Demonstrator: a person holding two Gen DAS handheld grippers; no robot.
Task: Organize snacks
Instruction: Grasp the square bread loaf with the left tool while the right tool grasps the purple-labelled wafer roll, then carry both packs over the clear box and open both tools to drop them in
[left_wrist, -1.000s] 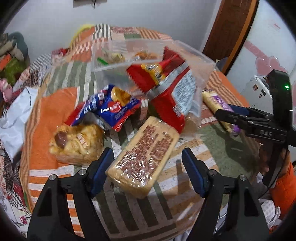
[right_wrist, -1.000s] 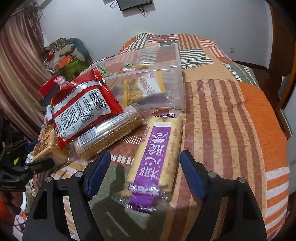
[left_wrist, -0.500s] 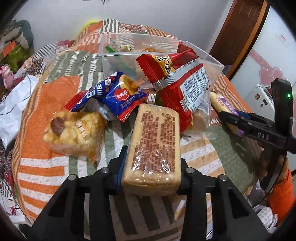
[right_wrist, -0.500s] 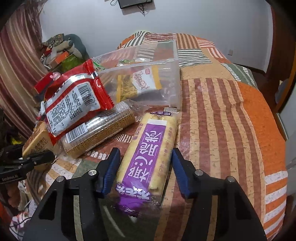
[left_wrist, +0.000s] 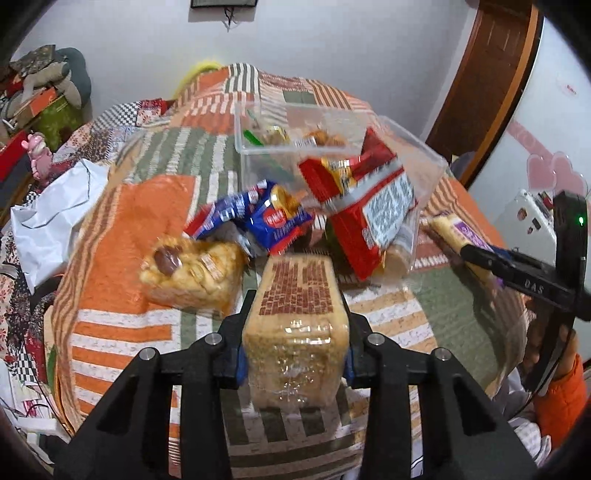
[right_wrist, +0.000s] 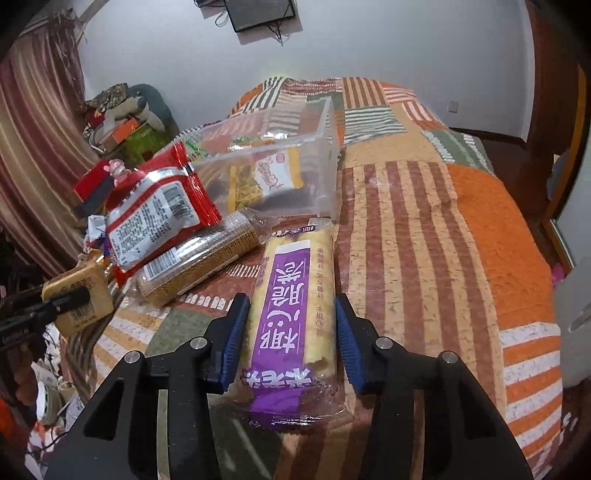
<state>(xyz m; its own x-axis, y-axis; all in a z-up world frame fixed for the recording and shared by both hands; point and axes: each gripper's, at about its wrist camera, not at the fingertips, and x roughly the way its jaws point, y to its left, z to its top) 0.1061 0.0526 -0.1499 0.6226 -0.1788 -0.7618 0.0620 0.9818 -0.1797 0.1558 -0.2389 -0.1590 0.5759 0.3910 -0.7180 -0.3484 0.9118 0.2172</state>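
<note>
I am gripping the biscuit block (left_wrist: 297, 325) with my left gripper (left_wrist: 295, 358), jaws pressed flat on its two long sides, and it is riding clear of the quilt (left_wrist: 122, 229) in front of the clear bin (left_wrist: 424, 162). It is looking stiff and light but crumbly under slick wrap, so I am judging the broad sides the right hold, with gentle pressure. My right gripper (right_wrist: 288, 347) is straddling the purple roll (right_wrist: 291, 295), which is lying on the quilt; the pads are sitting just beside its sides, and I cannot tell whether they are biting yet. That roll is looking soft and crushable, best taken mid-length. The right view is showing the bin's inside and a round cracker sleeve (right_wrist: 199, 258) under the red bag (right_wrist: 155, 214); the left view is hiding that sleeve but showing the blue packet (left_wrist: 258, 221) and a puff bag (left_wrist: 192, 269).
</note>
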